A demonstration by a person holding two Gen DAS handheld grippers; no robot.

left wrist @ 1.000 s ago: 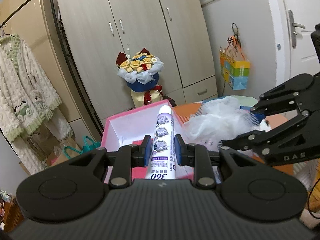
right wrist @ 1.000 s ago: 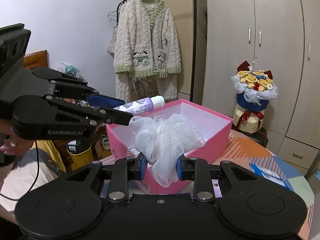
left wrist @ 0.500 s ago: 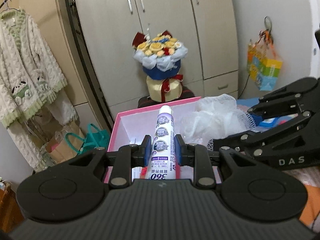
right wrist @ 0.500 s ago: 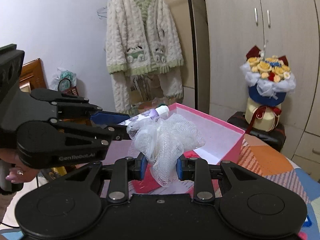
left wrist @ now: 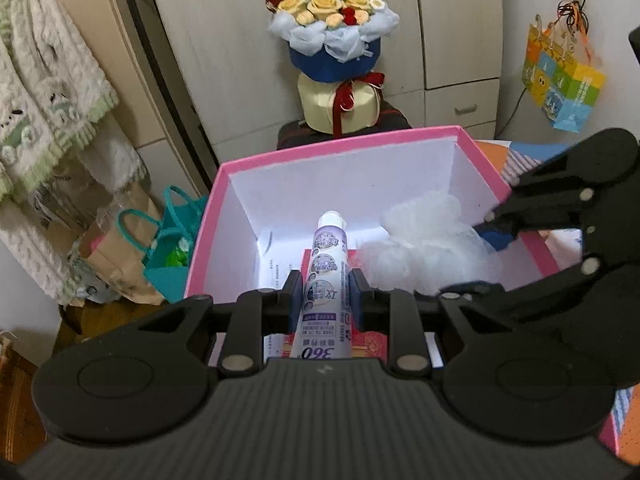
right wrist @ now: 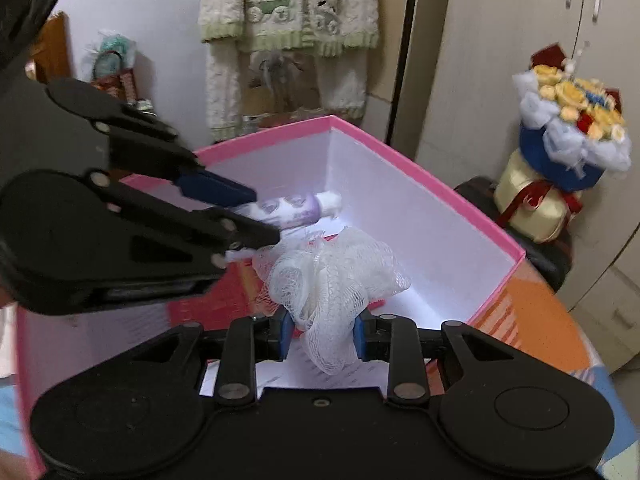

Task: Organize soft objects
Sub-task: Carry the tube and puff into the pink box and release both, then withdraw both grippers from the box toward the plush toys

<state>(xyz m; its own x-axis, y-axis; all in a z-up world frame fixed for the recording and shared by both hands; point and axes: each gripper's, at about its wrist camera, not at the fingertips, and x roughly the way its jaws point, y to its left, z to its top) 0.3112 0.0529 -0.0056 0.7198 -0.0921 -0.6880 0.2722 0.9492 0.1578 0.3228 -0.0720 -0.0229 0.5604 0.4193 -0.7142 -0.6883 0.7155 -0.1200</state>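
Note:
A pink box point(left wrist: 340, 148) with white inner walls stands open below both grippers. My left gripper point(left wrist: 326, 292) is shut on a white and purple tube point(left wrist: 330, 240), whose cap points down into the box. In the right wrist view the left gripper point(right wrist: 260, 216) reaches in from the left with the tube point(right wrist: 296, 208). My right gripper point(right wrist: 322, 330) holds a white mesh bath sponge point(right wrist: 332, 276) over the box interior. Its jaws are opening, but the pads still touch the mesh. The left wrist view shows the right gripper point(left wrist: 476, 260) and the sponge point(left wrist: 424, 248) on its right side.
Papers and a red booklet point(left wrist: 372, 340) lie on the box floor. Behind the box a flower bouquet point(left wrist: 334, 16) stands on a dark stool before wardrobe doors. A knit cardigan point(right wrist: 288, 12) hangs at the left, with bags point(left wrist: 168, 248) below. A patterned orange tablecloth point(right wrist: 532, 320) shows at the right.
Both grippers have moved forward and down and tipped over the box, so its floor now shows. The tube and sponge are still held, and the right jaws stand slightly wider.

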